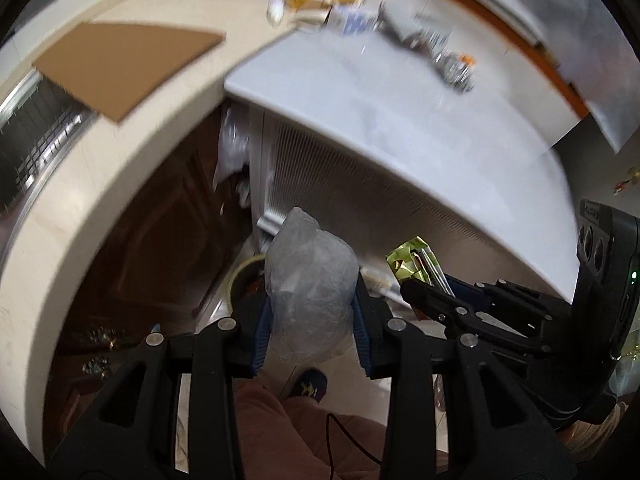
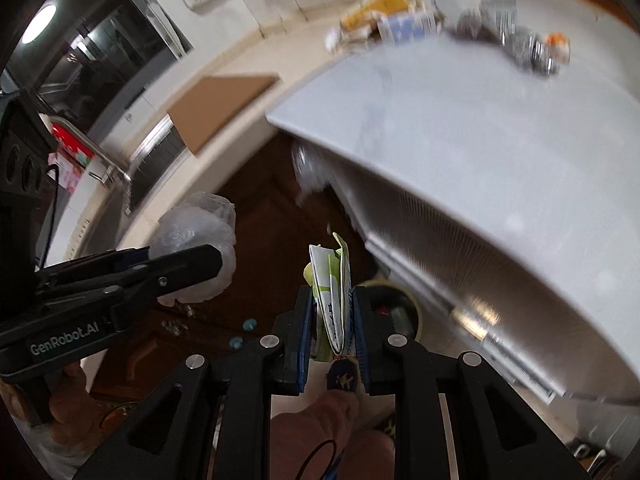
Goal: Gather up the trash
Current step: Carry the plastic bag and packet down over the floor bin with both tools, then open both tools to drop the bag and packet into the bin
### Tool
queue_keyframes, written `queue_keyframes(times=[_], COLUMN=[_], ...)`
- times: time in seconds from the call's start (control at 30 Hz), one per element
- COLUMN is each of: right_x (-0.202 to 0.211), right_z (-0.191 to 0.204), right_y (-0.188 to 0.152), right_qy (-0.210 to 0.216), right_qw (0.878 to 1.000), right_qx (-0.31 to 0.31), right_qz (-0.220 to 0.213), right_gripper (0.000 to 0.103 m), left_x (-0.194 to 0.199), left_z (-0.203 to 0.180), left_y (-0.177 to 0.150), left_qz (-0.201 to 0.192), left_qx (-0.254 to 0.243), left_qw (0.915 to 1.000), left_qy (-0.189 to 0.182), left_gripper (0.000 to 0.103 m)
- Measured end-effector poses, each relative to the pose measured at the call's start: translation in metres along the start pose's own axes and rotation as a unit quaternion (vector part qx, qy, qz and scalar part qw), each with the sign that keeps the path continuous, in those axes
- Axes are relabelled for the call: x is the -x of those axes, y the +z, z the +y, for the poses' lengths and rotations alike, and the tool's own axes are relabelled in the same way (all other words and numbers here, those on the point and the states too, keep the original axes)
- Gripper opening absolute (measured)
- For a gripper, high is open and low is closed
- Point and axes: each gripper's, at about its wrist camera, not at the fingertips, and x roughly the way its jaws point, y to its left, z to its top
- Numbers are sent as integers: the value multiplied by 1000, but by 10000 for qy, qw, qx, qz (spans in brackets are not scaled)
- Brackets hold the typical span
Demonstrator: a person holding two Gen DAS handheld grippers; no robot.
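The left gripper (image 1: 312,316) pinches a crumpled wad of clear plastic film (image 1: 310,280) between its blue pads; the wad is greyish-white, wrinkled and translucent, bulging above the fingertips and hanging a little below them. In the right wrist view the same wad (image 2: 200,236) shows as a pale, glossy bundle at the tip of that gripper, off to the left.

The right gripper (image 2: 332,320) is pressed nearly together on a flattened wrapper (image 2: 334,292), white with light green patches and small print, standing upright between the pads with its top edge poking above the fingertips. From the left wrist view that wrapper (image 1: 412,260) looks shiny green and gold, to the right of the plastic wad.

Below and just ahead of both grippers sits a round bin (image 2: 400,308) with a pale yellow rim and a dark inside, on the floor beside a white cabinet (image 2: 480,184). On the cabinet top, far ahead, lies more blurred litter (image 2: 520,48): foil, a yellow box, bluish packets. A brown cardboard sheet (image 1: 124,64) lies on the cream counter to the left.
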Motion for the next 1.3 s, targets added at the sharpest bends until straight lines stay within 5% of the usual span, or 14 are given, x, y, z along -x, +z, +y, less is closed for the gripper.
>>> queue_keyframes(times=[0.93, 1.3], right_x=[-342, -449], right_z=[-115, -140], right_y=[-95, -128], right_qy=[-418, -534], right_qw=[9900, 9874], right_qx=[-806, -730], right_qz=[1078, 1300], right_gripper=[22, 41], left_x=[-321, -401], left_z=[83, 108], left_y=[-66, -92], left_qz=[1342, 1604], left_qx=[-73, -224], left_qw=[9904, 9861], left_qy=[325, 374], left_gripper=[32, 42])
